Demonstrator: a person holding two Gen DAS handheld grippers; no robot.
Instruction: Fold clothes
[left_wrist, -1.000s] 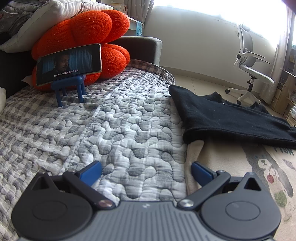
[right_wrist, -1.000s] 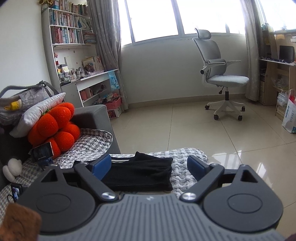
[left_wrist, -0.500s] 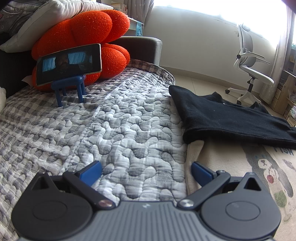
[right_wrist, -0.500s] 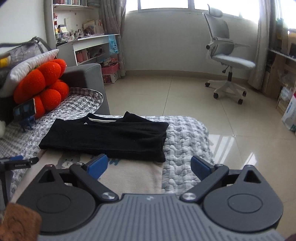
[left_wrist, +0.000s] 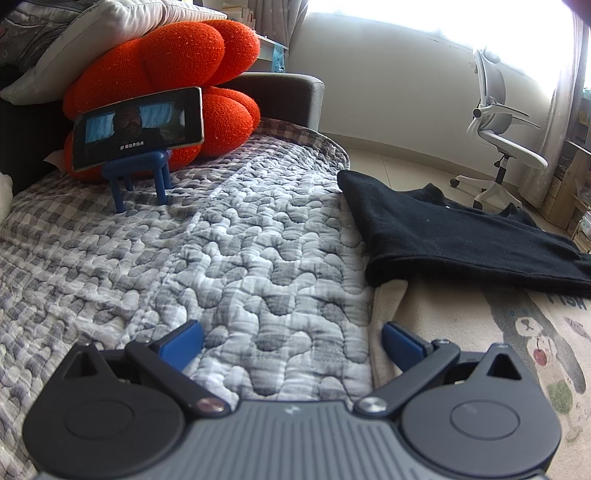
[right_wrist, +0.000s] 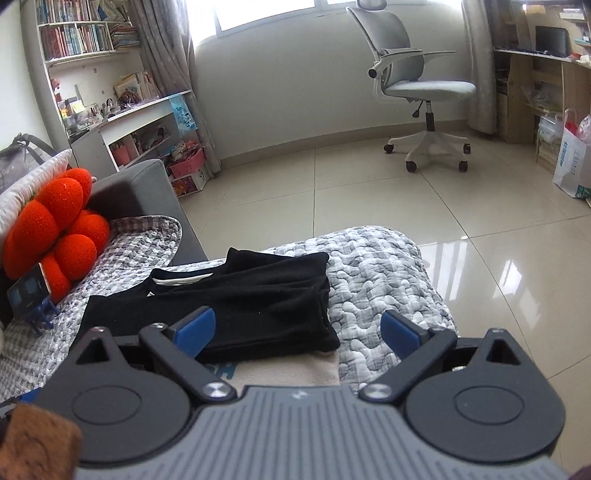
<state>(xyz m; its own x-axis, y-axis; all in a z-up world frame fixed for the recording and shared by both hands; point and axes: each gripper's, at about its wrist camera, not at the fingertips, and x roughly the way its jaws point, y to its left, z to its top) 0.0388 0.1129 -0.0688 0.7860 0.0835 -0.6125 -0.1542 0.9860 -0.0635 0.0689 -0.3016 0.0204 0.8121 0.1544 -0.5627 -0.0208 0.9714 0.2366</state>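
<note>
The folded black garment (right_wrist: 236, 295) lies on the beige printed blanket (left_wrist: 461, 332) atop the grey quilt (left_wrist: 221, 258). Left gripper (left_wrist: 291, 341): jaws wide, empty, over the quilt. Right gripper (right_wrist: 298, 326): jaws just opened wide, gripping nothing, near the garment's front edge.

Orange knot cushion (left_wrist: 162, 77) is the landmark: phone (left_wrist: 138, 125) on a blue stand (left_wrist: 142, 173) right in front, white pillow (left_wrist: 110, 22) on top, office chair (right_wrist: 417, 81) way across the floor.

Daylight floods from the window (right_wrist: 266, 14), blown out white above the office chair (left_wrist: 498, 129); floor tiles (right_wrist: 509, 273) glare; edges bend fisheye-style.
</note>
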